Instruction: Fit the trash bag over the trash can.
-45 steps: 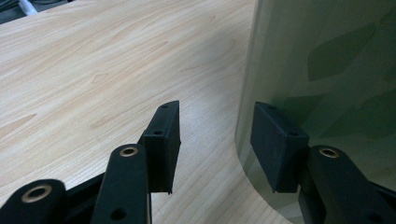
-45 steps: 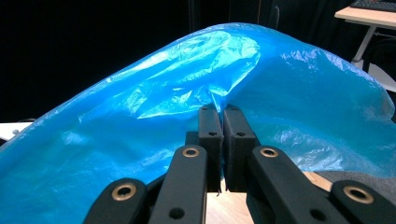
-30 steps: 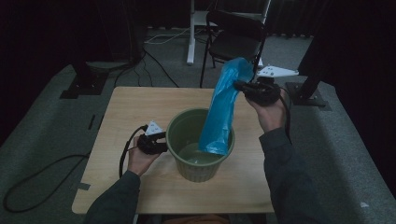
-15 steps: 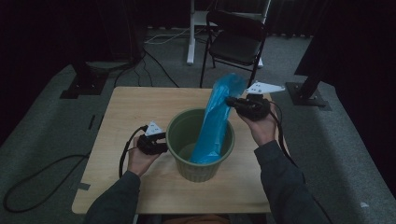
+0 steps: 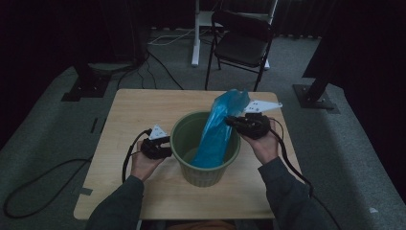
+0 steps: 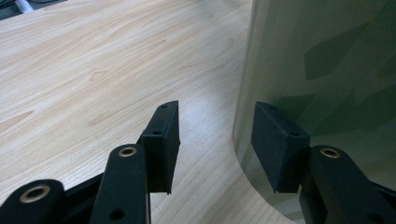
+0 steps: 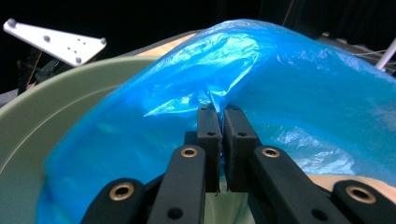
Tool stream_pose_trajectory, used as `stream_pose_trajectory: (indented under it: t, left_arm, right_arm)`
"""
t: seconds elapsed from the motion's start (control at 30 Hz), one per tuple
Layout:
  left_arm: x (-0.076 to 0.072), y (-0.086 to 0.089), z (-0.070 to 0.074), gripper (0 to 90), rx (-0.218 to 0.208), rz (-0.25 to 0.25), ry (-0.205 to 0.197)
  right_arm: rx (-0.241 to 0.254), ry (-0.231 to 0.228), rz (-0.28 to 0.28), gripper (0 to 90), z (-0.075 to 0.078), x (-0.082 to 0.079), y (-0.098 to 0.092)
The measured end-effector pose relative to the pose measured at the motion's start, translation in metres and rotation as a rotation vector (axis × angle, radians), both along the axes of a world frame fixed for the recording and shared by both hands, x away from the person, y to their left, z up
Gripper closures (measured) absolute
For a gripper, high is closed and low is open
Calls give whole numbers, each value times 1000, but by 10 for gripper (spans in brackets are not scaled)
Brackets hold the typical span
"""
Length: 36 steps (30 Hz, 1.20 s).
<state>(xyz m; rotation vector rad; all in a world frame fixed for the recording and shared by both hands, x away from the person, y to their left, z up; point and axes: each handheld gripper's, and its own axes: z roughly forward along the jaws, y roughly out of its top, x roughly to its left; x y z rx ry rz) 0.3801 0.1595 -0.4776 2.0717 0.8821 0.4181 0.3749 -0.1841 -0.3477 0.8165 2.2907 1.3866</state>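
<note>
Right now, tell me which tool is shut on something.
The right tool: its jaws pinch the blue bag. The left tool stands open beside the bin.

Both my forearms enter high view from six o'clock, sleeves dark. Left gripper (image 5: 163, 145) low at nine o'clock of centre, hand (image 5: 143, 162) wrapped behind it, jaws pointing toward three o'clock and standing apart, wide gap between pads (image 6: 161, 142), one pad against green wall. Right gripper (image 5: 231, 120) at two o'clock of centre, raised higher, hand (image 5: 262, 143) under its body, jaws aimed toward nine o'clock. Right pads (image 7: 208, 140) pressed nearly together, pinching fold of blue film.
</note>
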Motion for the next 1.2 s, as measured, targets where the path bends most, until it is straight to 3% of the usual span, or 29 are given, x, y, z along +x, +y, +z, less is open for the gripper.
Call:
stream_pose_trajectory:
  t: [0.4, 0.6, 0.73, 0.87, 1.07, 1.2]
  left_arm:
    - [0, 1, 0, 515, -2, 1, -1]
    - [0, 0, 0, 515, -1, 1, 0]
    - [0, 0, 0, 514, 0, 1, 0]
    - [0, 0, 0, 515, -5, 3, 0]
    - [0, 0, 0, 514, -1, 2, 0]
    - [0, 0, 0, 514, -2, 2, -1]
  right_arm:
    - [-50, 51, 51, 863, -14, -2, 12]
    - [-55, 59, 102, 709, -14, -3, 12]
    - [-25, 50, 122, 641, -9, -3, 7]
    - [-7, 31, 113, 627, -4, -4, 2]
    - [0, -2, 7, 602, 6, 6, -21]
    - [-7, -7, -23, 608, 5, 12, -30]
